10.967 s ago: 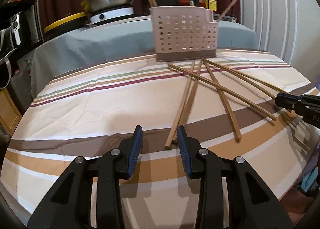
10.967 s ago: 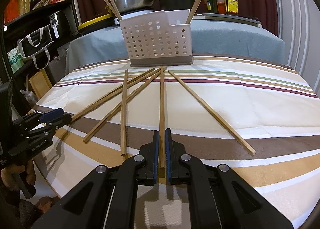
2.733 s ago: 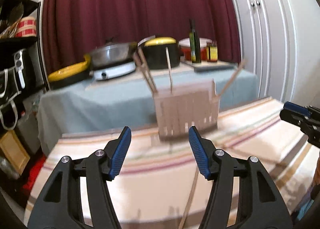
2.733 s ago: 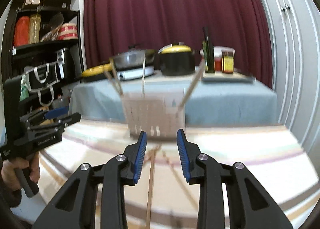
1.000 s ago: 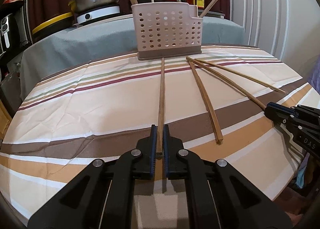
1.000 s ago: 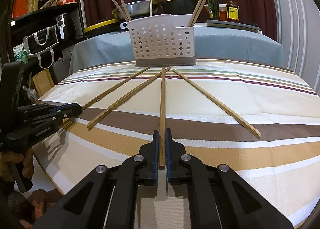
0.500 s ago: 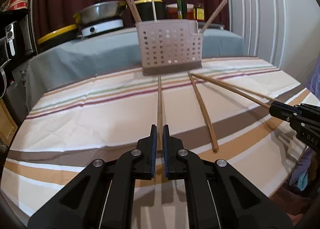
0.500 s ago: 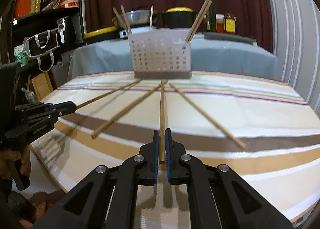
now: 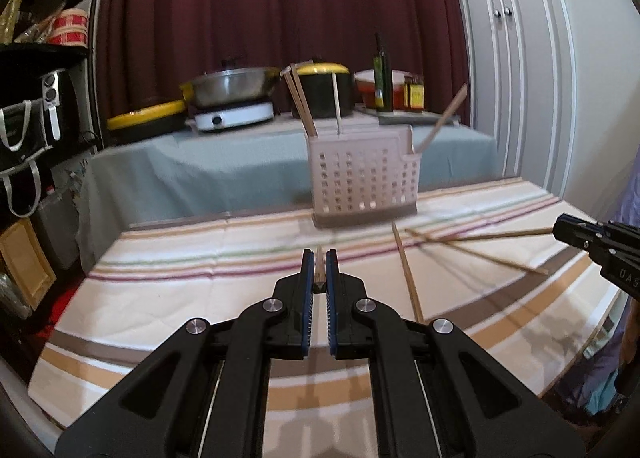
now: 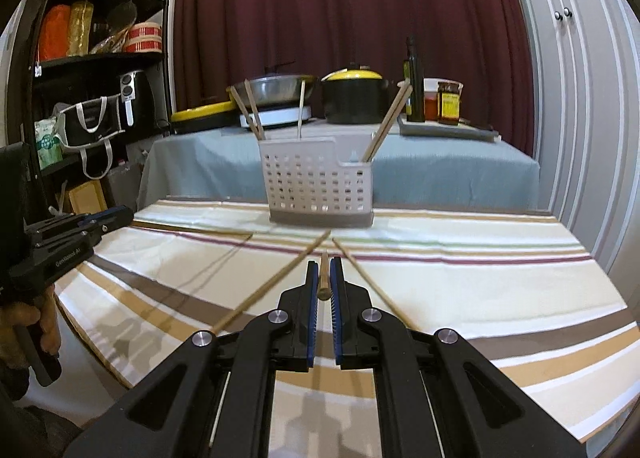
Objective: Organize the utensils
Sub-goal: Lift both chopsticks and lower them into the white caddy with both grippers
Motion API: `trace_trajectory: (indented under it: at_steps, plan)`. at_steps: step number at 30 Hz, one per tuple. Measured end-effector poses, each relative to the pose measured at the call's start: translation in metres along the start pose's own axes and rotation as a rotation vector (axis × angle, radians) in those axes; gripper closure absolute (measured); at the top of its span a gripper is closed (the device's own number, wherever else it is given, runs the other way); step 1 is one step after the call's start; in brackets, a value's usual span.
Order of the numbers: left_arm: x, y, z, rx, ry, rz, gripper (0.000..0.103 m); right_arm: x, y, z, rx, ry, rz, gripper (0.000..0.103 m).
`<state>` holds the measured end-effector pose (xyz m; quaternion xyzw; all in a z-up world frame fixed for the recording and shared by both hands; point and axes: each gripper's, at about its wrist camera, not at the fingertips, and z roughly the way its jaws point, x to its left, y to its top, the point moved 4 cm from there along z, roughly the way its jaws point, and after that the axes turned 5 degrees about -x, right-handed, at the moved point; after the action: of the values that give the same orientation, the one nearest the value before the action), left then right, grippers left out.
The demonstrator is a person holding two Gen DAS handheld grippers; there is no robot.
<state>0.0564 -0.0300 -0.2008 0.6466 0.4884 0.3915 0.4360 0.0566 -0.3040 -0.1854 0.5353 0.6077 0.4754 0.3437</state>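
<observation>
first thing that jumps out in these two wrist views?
Each tool is shut on one wooden chopstick: the left tool and the right tool, both pointing at the perforated utensil basket at the far edge of the striped tablecloth. Several chopsticks already stand in the basket, and loose chopsticks lie fanned on the cloth.

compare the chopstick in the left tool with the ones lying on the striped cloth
The held chopstick is clamped in the left tool and lifted, pointing toward the holder. The loose chopsticks lie flat on the tablecloth, splayed and ungripped. All look like the same plain wood.
</observation>
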Motion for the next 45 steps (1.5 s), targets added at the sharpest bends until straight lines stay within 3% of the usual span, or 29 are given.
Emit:
trace_trajectory:
  at_steps: [6, 18, 34, 45]
  plan:
    - [0.008, 0.031, -0.004, -0.057, 0.004, -0.013, 0.097, -0.005, 0.023, -0.002, -0.03, -0.005, 0.013, 0.096]
    - [0.023, 0.085, 0.037, -0.106, 0.009, -0.024, 0.097, -0.012, 0.072, 0.029, -0.068, -0.001, -0.002, 0.096]
    - [0.022, 0.118, 0.082, -0.131, 0.018, -0.023, 0.097, -0.019, 0.11, 0.079, -0.099, 0.012, -0.019, 0.096]
    - [0.017, 0.152, 0.079, -0.153, -0.035, -0.031, 0.097, -0.021, 0.137, 0.076, -0.127, 0.046, 0.002, 0.096]
